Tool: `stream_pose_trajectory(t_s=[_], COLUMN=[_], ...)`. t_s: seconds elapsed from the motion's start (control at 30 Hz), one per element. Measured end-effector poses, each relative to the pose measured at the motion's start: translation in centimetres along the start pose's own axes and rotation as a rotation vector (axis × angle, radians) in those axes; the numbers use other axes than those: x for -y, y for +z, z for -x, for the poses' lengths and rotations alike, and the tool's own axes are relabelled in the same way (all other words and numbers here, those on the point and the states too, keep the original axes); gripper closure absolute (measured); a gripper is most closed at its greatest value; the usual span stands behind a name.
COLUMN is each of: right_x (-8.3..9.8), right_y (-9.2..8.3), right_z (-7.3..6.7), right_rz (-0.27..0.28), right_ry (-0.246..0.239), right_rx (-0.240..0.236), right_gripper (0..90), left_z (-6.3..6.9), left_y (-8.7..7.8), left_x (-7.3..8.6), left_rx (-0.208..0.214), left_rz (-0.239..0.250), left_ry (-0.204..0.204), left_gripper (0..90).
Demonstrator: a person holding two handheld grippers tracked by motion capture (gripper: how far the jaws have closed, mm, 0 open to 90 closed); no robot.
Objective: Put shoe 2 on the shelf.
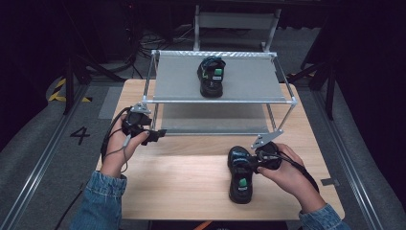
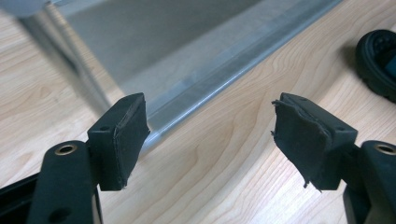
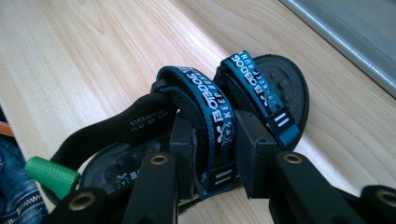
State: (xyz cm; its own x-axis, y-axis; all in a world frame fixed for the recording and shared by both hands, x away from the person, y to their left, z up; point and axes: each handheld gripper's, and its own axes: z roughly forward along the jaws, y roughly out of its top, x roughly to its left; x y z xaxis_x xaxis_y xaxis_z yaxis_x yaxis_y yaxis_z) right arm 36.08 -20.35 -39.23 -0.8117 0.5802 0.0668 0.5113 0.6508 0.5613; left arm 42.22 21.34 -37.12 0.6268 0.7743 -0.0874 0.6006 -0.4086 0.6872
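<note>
A black sandal (image 1: 239, 178) with blue straps and a green heel tab lies on the wooden table (image 1: 182, 182) at the front right. My right gripper (image 1: 250, 164) sits at its toe end. In the right gripper view the gripper (image 3: 215, 156) is shut on the sandal's (image 3: 280, 88) middle blue strap (image 3: 205, 98), with a pad pressed to each side. A second matching sandal (image 1: 211, 76) stands on the top shelf of the metal rack (image 1: 249, 81). My left gripper (image 1: 160, 135) hovers open by the rack's front left leg. Nothing is between its pads (image 2: 123, 135).
The rack has two grey shelves and takes up the back half of the table. Its lower shelf rail (image 2: 224, 70) runs just ahead of the left gripper. The table sandal's toe (image 2: 376, 60) shows at that view's right edge. Dark floor surrounds the table.
</note>
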Motion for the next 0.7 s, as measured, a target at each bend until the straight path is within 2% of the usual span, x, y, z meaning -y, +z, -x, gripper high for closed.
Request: stream_pose_trajectory(t_s=[0.13,0.17,0.23,0.7], right_x=[-0.4,-0.6,-0.9,-3.7], right_y=[-0.9,-1.2,-1.8,-6.3], right_z=[0.3,0.3,0.4,1.0], right_rz=[0.016,0.022,0.032,0.072], right_ry=[-0.001,-0.002,0.0,0.008], right_rx=[-0.014,-0.018,-0.022,-0.042], right_gripper=[71.0,71.0,71.0,71.0], left_z=[-0.3,-0.5,-0.5,-1.1], left_y=[-0.7,-0.8,-1.0,-2.4], left_x=[0.7,0.8,1.2,2.9], left_rx=[-0.016,-0.022,-0.026,-0.058], left_rz=[0.0,-0.005,0.002,-0.005], left_ry=[-0.016,-0.002,-0.03,-0.059], left_gripper=[26.1,26.2,26.2,26.1])
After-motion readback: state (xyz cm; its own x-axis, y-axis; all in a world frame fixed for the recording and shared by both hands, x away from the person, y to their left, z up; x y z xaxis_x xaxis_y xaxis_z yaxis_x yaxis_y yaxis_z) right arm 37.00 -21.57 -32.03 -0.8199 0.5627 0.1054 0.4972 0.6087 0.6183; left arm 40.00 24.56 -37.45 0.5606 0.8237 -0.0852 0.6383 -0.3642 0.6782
